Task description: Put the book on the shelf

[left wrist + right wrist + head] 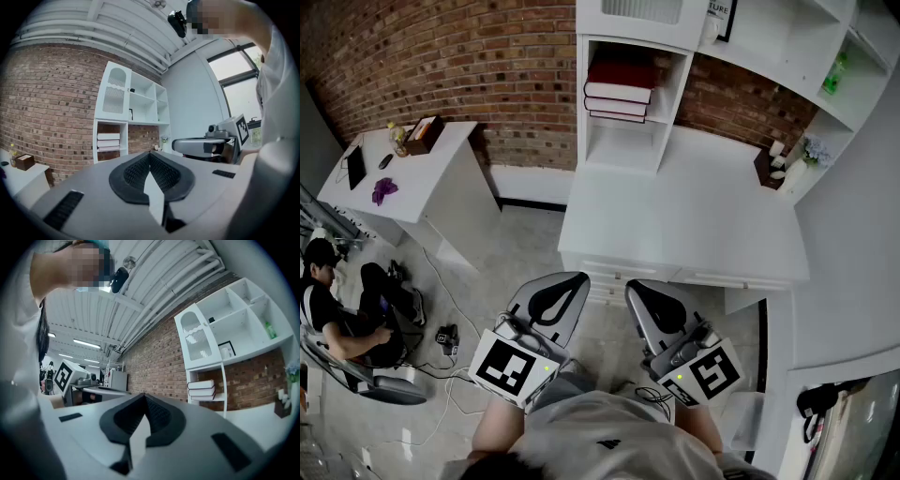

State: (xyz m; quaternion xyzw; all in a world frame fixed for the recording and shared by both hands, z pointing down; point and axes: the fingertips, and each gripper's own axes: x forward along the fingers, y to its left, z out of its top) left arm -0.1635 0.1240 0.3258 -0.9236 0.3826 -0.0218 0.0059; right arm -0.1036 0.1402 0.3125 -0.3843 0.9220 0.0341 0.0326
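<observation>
Three books (619, 92) lie stacked flat in the lower cubby of the white shelf unit (626, 150) against the brick wall; the stack also shows in the left gripper view (108, 142) and the right gripper view (202, 390). My left gripper (570, 281) and right gripper (637, 289) are held side by side, level, close to the person's body, short of the white desk (694, 220). Both are shut with nothing between the jaws. In the left gripper view the right gripper (201, 146) shows at the right.
A white side table (412, 178) with a box and small items stands at the left. A seated person (333, 309) and cables on the floor are at the lower left. Small items (778, 164) sit at the desk's right back corner. Upper shelves hold a green bottle (834, 73).
</observation>
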